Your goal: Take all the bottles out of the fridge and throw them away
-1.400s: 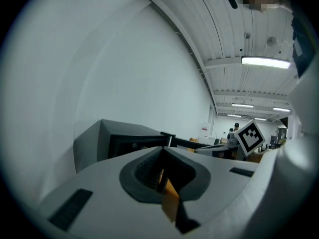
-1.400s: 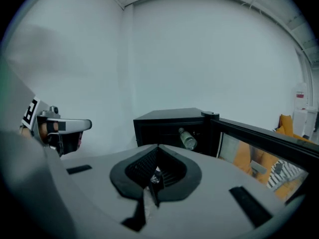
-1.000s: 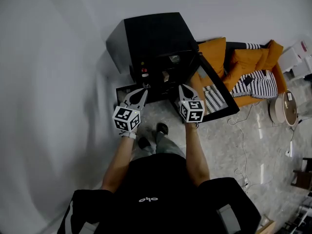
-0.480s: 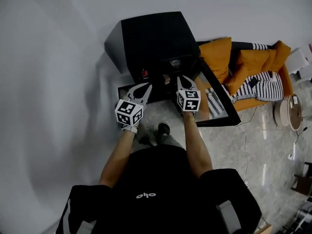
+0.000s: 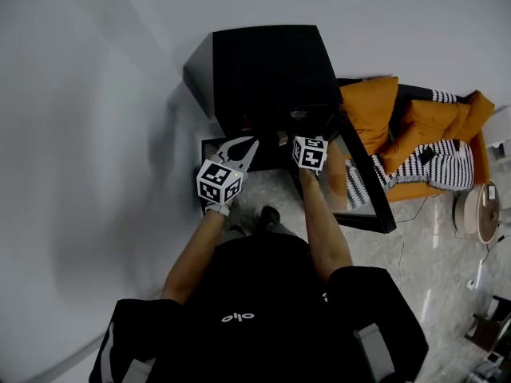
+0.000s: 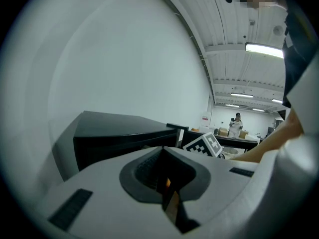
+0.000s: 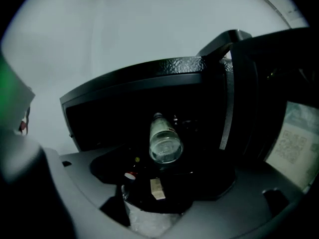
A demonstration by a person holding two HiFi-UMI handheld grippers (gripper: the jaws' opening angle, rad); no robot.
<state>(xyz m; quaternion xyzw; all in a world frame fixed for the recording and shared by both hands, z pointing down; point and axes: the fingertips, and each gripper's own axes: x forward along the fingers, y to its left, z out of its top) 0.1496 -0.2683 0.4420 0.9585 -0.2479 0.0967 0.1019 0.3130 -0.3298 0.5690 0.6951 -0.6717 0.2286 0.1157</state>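
Now right claw just opened wide, bottle ahead ungripped; left claw closed, empty.

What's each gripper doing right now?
Left gripper: closed, empty.
Right gripper: just opened, gripping nothing; clear bottle lies ahead in the fridge.

The fridge has a dull black top that looks a bit bumpy, its door has a shiny glass pane, the bottle is clear and shiny, the left gripper is smooth dull grey plastic, the sofa is soft orange cloth, and the floor is glossy.
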